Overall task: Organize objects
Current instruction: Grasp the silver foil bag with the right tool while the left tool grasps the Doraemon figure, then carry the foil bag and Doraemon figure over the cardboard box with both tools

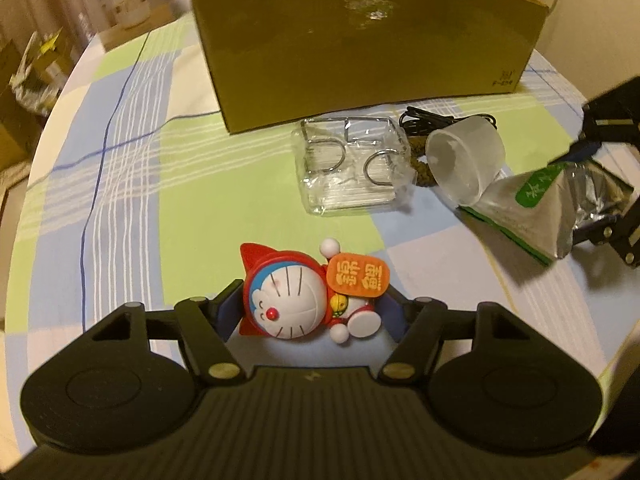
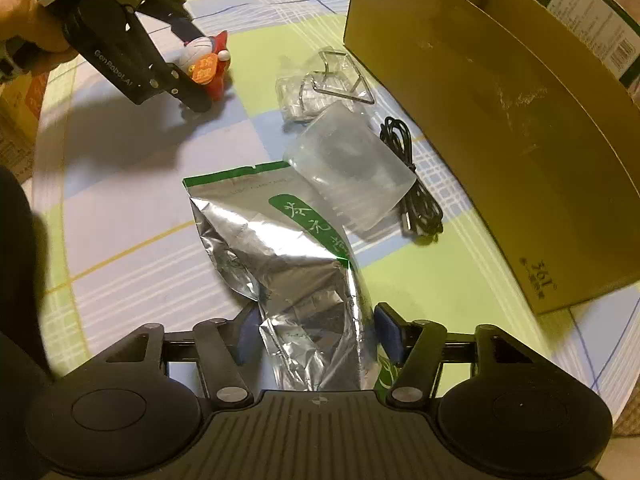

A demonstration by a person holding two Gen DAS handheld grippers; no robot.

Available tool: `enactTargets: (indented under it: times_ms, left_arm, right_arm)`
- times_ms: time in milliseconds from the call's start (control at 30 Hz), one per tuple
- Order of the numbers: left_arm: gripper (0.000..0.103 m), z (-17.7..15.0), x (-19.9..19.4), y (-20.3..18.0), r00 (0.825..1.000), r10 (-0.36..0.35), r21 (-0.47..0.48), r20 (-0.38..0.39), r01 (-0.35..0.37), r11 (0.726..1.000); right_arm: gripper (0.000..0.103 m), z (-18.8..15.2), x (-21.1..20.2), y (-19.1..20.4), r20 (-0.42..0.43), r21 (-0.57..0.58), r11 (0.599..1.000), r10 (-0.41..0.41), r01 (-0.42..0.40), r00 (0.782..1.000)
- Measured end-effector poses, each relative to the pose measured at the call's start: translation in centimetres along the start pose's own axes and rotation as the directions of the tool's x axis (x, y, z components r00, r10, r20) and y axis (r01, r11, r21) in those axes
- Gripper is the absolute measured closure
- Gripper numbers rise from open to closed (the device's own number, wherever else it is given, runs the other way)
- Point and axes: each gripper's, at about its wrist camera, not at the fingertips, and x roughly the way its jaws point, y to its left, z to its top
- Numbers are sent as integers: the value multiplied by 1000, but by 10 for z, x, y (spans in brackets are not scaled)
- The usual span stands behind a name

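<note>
A Doraemon figure (image 1: pixel 288 300) in a red hood, holding an orange sign, lies on its side on the checked tablecloth. My left gripper (image 1: pixel 312 304) is shut on it, one pad against the hood and the other by the sign and feet. The right wrist view shows the same grip from the side, with the figure (image 2: pixel 204 56) between the left gripper's (image 2: pixel 200 68) fingers. A crumpled silver foil bag (image 2: pixel 280 240) with a green label lies in front of my right gripper (image 2: pixel 316 328), whose pads pinch its near end. The bag (image 1: pixel 532 208) and the right gripper (image 1: pixel 600 196) sit at the right edge of the left wrist view.
An open cardboard box (image 1: pixel 360 52) (image 2: pixel 500 120) stands at the back of the round table. In front of it lie a clear plastic pack with metal rings (image 1: pixel 352 168) (image 2: pixel 320 84), a frosted cup on its side (image 1: pixel 464 160) (image 2: pixel 352 172) resting on the bag, and a coiled black cable (image 1: pixel 432 120) (image 2: pixel 416 184).
</note>
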Motion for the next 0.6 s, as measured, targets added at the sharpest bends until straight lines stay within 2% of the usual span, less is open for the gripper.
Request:
enactTargets:
  times_ms: [100, 200, 367, 600]
  left_arm:
    - [38, -3, -7, -1, 1000, -3, -25, -1, 3, 1000]
    - [38, -5, -15, -4, 1000, 5, -40, 0, -5, 999]
    - [38, -4, -38, -10, 1000, 16, -59, 18, -15, 998]
    - [38, -1, -71, -21, 999, 33, -84, 44, -29, 996]
  right_arm:
    - [48, -4, -7, -1, 1, 70, 997, 13, -13, 1000]
    - [49, -10, -20, -7, 12, 189, 982, 17, -19, 1000]
    - [49, -17, -46, -13, 48, 336, 941, 16, -31, 999]
    - [49, -22, -80, -16, 78, 483, 876, -51, 7, 996]
